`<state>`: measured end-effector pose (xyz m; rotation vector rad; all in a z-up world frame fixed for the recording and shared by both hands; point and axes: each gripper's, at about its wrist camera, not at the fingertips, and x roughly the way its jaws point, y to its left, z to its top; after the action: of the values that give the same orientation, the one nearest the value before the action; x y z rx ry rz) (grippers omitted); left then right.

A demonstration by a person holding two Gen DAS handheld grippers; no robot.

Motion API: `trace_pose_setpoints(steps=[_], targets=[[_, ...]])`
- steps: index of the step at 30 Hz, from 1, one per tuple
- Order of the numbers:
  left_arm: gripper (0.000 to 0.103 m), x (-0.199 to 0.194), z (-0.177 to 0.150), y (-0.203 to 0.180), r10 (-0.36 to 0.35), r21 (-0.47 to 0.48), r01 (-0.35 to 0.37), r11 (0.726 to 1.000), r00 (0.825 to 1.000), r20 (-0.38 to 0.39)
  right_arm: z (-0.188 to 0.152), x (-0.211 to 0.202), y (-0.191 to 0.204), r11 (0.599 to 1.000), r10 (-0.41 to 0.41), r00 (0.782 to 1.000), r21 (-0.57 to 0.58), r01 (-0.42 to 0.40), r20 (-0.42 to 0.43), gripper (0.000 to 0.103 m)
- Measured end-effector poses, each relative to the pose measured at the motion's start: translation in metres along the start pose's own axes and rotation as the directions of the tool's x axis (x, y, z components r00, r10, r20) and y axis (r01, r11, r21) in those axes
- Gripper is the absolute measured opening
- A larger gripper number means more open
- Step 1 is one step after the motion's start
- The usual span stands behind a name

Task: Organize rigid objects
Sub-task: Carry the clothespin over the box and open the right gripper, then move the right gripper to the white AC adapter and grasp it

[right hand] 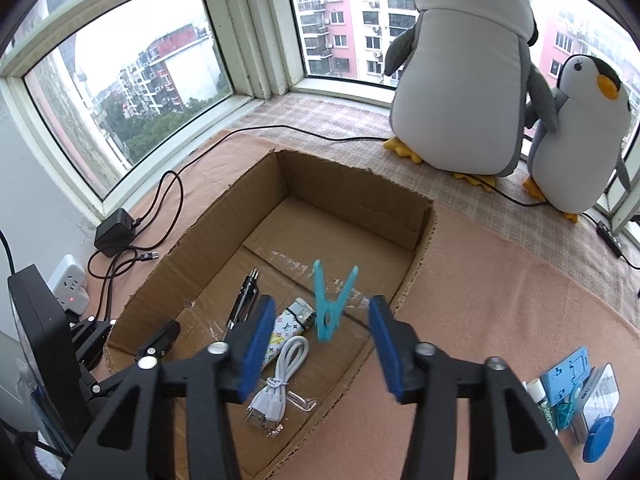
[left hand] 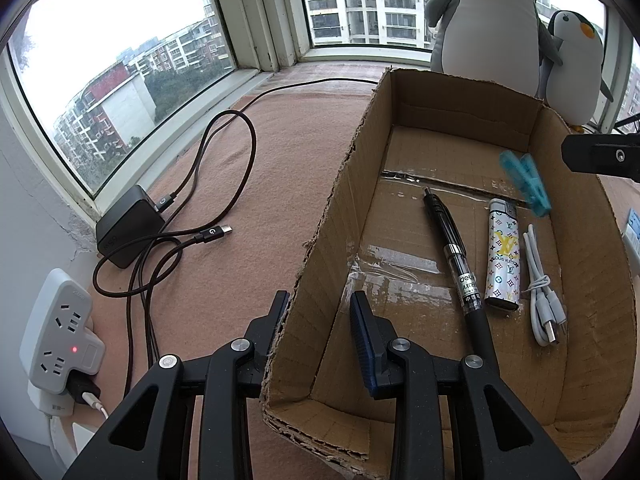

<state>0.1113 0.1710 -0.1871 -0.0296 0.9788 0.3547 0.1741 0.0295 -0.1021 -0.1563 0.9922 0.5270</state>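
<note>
An open cardboard box (left hand: 592,240) lies on the pink cloth. On its floor are a black pen (left hand: 456,256), a patterned lighter (left hand: 503,256) and a coiled white cable (left hand: 544,300). My left gripper (left hand: 320,316) is shut on the box's left wall, one finger outside and one inside. In the right wrist view my right gripper (right hand: 322,344) stands open above the box (right hand: 192,248). A light-blue clothespin (right hand: 330,312) hangs in the air between its fingertips, touching neither pad. The clothespin (left hand: 526,182) looks blurred in the left wrist view.
Two plush penguins (right hand: 460,80) stand by the window behind the box. A black charger (left hand: 128,228) with dark cables and a white power strip (left hand: 60,328) lie to the left. Several small blue and white items (right hand: 580,396) sit on the cloth to the right.
</note>
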Motion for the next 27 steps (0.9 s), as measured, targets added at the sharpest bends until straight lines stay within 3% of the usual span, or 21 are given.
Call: trace_pose_setpoints(steps=[13,19,27], targets=[[0.032,0.0,0.0,-0.001,0.001,0.002,-0.001,1.0,1.0,0.0,-0.011,-0.027,-0.022,0.999,0.01,1.0,0.048,-0.011,0.029,0.053],[0.032,0.0,0.0,-0.001,0.001,0.001,-0.001,1.0,1.0,0.001,-0.031,-0.045,-0.051,0.997,0.031,0.999,0.07,-0.033,0.035,0.053],[0.032,0.0,0.0,0.0,0.001,0.001,-0.001,1.0,1.0,0.0,-0.066,-0.055,-0.1,0.993,-0.004,1.0,0.121,0.002,0.013,0.053]])
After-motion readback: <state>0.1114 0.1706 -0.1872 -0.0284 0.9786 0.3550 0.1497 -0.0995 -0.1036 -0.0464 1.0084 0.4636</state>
